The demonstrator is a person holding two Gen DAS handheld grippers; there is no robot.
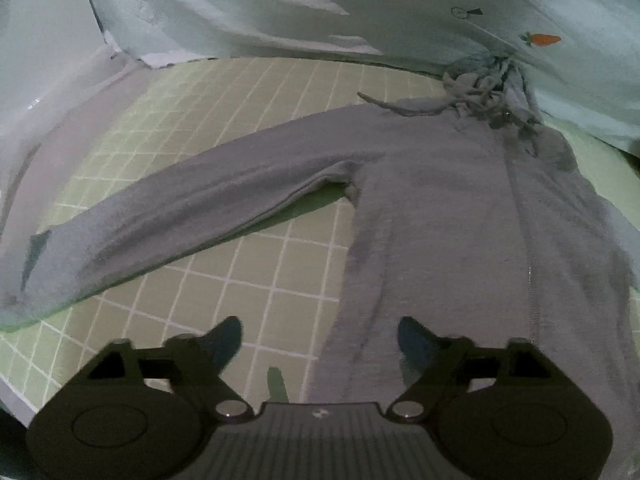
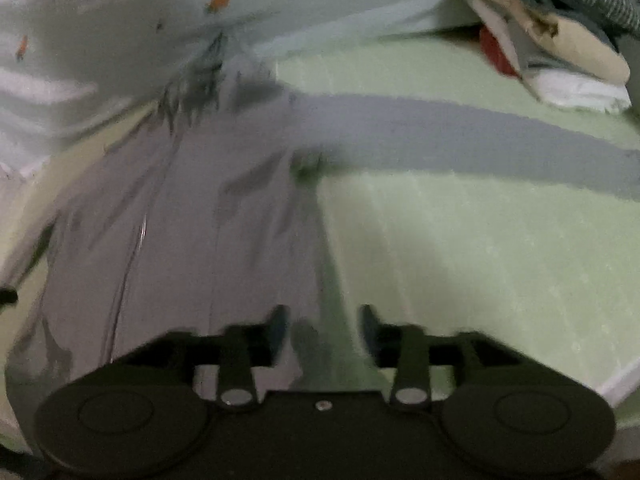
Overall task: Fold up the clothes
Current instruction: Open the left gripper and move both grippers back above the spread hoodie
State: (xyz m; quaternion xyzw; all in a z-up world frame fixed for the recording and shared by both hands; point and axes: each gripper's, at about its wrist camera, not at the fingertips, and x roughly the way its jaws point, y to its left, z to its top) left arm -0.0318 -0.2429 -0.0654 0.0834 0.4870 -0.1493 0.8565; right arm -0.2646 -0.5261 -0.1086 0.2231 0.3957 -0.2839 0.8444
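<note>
A grey hoodie lies flat on the green grid mat, sleeves stretched toward the mat's side edges, its hem directly beneath both empty, spread claws, left gripper and right gripper.

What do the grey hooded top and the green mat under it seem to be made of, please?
The grey hooded top looks like soft matte knit cotton or fleece: it creases loosely, has a drawcord and a centre zip. The green mat looks like smooth, low-sheen rubber or vinyl, flat and printed with a white grid; probably a cutting mat.
</note>
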